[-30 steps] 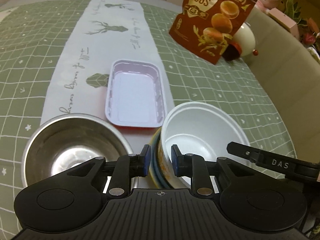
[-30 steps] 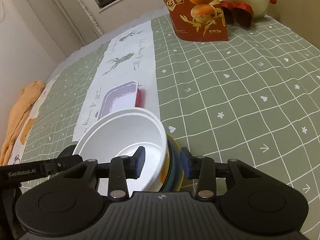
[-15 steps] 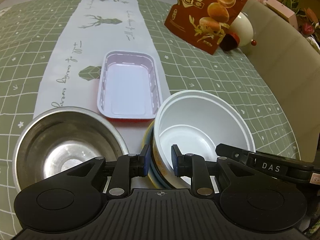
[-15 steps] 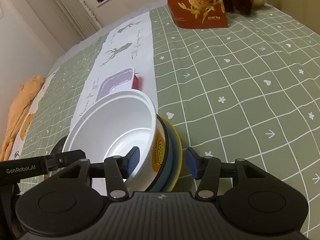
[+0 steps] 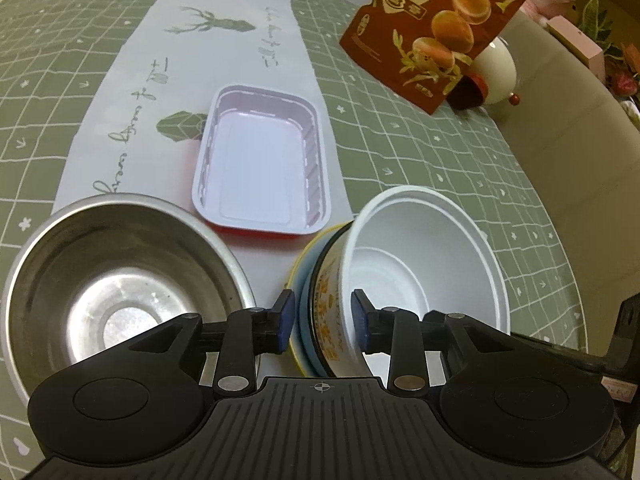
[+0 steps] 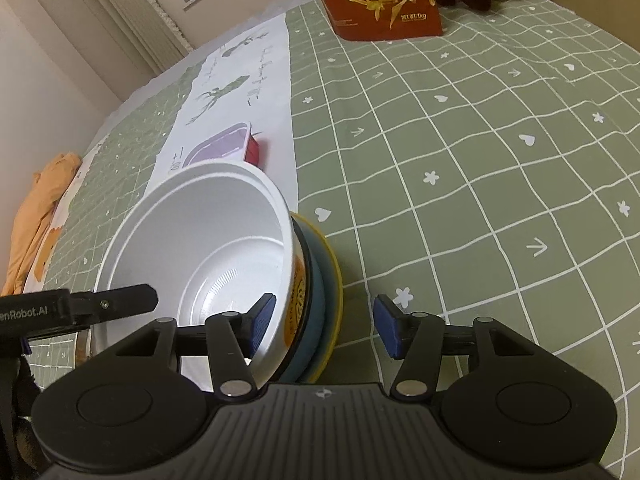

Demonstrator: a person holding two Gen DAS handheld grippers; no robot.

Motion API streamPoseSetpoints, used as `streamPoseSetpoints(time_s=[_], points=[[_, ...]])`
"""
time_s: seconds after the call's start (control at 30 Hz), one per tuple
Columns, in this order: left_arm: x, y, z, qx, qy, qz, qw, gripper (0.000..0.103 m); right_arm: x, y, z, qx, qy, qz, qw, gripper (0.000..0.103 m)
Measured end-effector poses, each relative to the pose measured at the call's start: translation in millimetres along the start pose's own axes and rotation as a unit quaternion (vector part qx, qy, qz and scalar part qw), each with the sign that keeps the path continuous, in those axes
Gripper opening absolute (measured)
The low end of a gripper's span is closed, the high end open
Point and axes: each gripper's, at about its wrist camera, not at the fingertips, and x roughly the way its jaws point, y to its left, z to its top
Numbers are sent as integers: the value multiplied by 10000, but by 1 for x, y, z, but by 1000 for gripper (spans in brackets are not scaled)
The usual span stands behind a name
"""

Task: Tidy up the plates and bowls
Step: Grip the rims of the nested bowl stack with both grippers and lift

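A white paper bowl with a printed side stands in a blue plate with a yellow rim. My left gripper straddles the bowl's near wall, one pad outside and one inside. Its jaws are opening and the pads stand off the wall. My right gripper straddles the bowl and the plate rim on the other side, open, with its outer pad well clear. A steel bowl sits to the left. Beyond it lies a rectangular pale tray.
A brown quail-egg bag stands at the far side with a white egg-shaped object behind it. A white runner crosses the green checked cloth. An orange cloth lies at the table's left edge.
Both grippers' jaws have spread apart off the bowl's wall. The bowl and plate have sunk a little and now sit lower in both views.
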Motion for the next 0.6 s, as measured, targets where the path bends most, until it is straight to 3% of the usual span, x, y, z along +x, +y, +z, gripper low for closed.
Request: streamPoseSetpoints(time_s=[0.4, 0.6], points=[[16, 0, 2, 147, 71, 250, 9996, 42, 7, -8, -2, 182, 125, 238, 9995, 55], [29, 1, -3, 72, 344, 72, 9994, 39, 12, -9, -4, 309, 282, 452, 9981, 56]])
